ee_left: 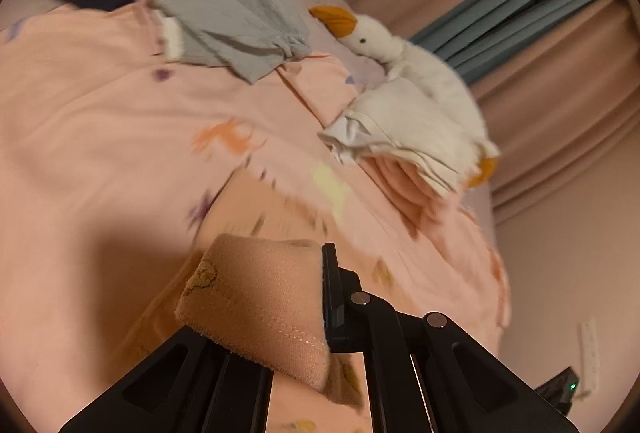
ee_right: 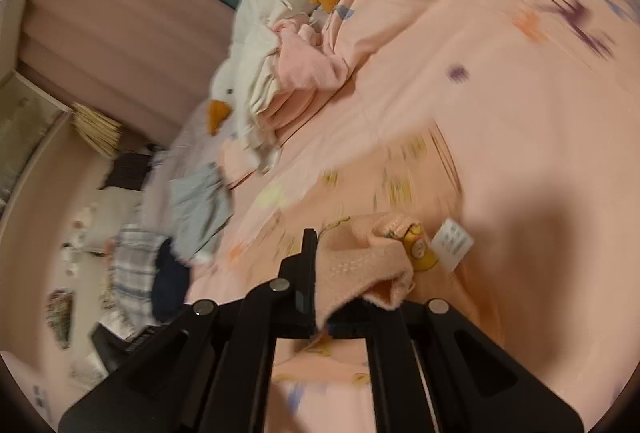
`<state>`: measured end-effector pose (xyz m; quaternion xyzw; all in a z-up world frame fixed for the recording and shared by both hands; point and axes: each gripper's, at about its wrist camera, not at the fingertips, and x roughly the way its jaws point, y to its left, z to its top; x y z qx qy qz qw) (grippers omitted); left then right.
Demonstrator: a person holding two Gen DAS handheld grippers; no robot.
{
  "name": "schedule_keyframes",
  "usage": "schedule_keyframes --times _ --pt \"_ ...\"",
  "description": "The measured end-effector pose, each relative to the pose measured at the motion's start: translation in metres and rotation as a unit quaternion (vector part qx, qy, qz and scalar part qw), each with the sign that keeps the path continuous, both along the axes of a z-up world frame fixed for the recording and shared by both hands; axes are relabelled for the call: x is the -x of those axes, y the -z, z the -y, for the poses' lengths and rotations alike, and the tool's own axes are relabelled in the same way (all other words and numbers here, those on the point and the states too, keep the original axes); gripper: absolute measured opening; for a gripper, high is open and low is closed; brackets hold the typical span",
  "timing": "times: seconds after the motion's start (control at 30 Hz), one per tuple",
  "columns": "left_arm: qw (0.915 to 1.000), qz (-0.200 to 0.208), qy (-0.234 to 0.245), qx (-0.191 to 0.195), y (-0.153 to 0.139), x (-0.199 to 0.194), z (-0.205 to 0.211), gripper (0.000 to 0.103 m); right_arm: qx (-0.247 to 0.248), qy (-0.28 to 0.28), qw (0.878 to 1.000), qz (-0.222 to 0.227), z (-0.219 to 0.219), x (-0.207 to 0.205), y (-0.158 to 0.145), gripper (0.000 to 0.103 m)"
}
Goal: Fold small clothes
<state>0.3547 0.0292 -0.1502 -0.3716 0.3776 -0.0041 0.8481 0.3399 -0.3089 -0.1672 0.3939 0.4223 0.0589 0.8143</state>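
While both claws grip the pink garment (ee_left: 260, 297) at lower centre, left gripper (ee_left: 320, 297) & right gripper (ee_right: 320, 293) are clamped tight on hem edges. Risk: thin bite, so cloth could slip w/ fast motion, ruining fold alignment.

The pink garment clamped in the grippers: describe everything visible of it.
The pink garment is a small peach-pink knit piece with a stitched hem and printed yellow cartoon figures. A white care label sticks out beside one edge. The left gripper and right gripper are each shut on a folded edge, holding it over the pink patterned bedspread.
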Motion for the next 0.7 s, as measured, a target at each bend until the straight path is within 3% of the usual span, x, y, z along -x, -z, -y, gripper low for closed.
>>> schedule_keyframes --times 0.1,0.17,0.2,0.27,0.3,0.33,0.4,0.43,0.5,0.57,0.63,0.7 --pt "0.9941 -0.081 -0.003 -0.072 0.045 -0.075 0.011 0.002 0.041 -0.027 0.998 -0.047 -0.009 -0.073 0.037 0.009" --pt "0.9844 -0.152 0.013 -0.088 0.079 -0.101 0.01 0.002 0.062 -0.042 0.993 -0.095 -0.012 -0.105 0.068 0.012" --pt "0.9868 -0.148 0.016 -0.063 0.086 -0.105 0.002 0.002 0.064 -0.047 0.989 -0.126 -0.012 -0.118 0.084 0.013" --pt "0.9941 -0.107 0.009 -0.008 0.075 -0.097 -0.018 0.002 0.026 -0.054 0.99 -0.124 -0.005 -0.129 0.096 0.014" --pt "0.9943 -0.105 0.01 0.01 0.066 -0.092 -0.028 0.004 0.009 -0.059 0.992 -0.107 0.002 -0.128 0.092 0.026" --pt "0.9944 -0.104 0.007 0.021 0.056 -0.086 -0.039 0.007 -0.001 -0.066 0.993 -0.093 0.008 -0.125 0.084 0.044" --pt "0.9956 -0.092 0.003 0.015 0.034 -0.068 -0.054 0.044 -0.006 -0.069 0.995 -0.072 0.022 -0.108 0.06 0.066" --pt "0.9975 -0.068 0.016 -0.012 0.019 -0.052 -0.055 0.049 0.004 -0.065 0.996 -0.055 0.026 -0.097 0.046 0.07" --pt "0.9961 -0.043 0.05 -0.059 0.006 -0.027 -0.046 0.049 0.057 -0.072 0.996 -0.021 0.028 -0.072 0.022 0.069" --pt "0.9921 -0.062 0.09 -0.061 0.013 -0.009 -0.029 0.049 0.102 -0.081 0.991 -0.036 0.022 -0.053 0.019 0.058" --pt "0.9831 -0.088 0.154 -0.046 0.032 -0.005 0.0 0.045 0.109 -0.109 0.987 -0.051 0.01 -0.041 0.032 0.02" --pt "0.9707 -0.122 0.2 -0.053 0.052 -0.014 0.031 0.042 0.112 -0.156 0.978 -0.083 -0.013 -0.041 0.054 0.016"
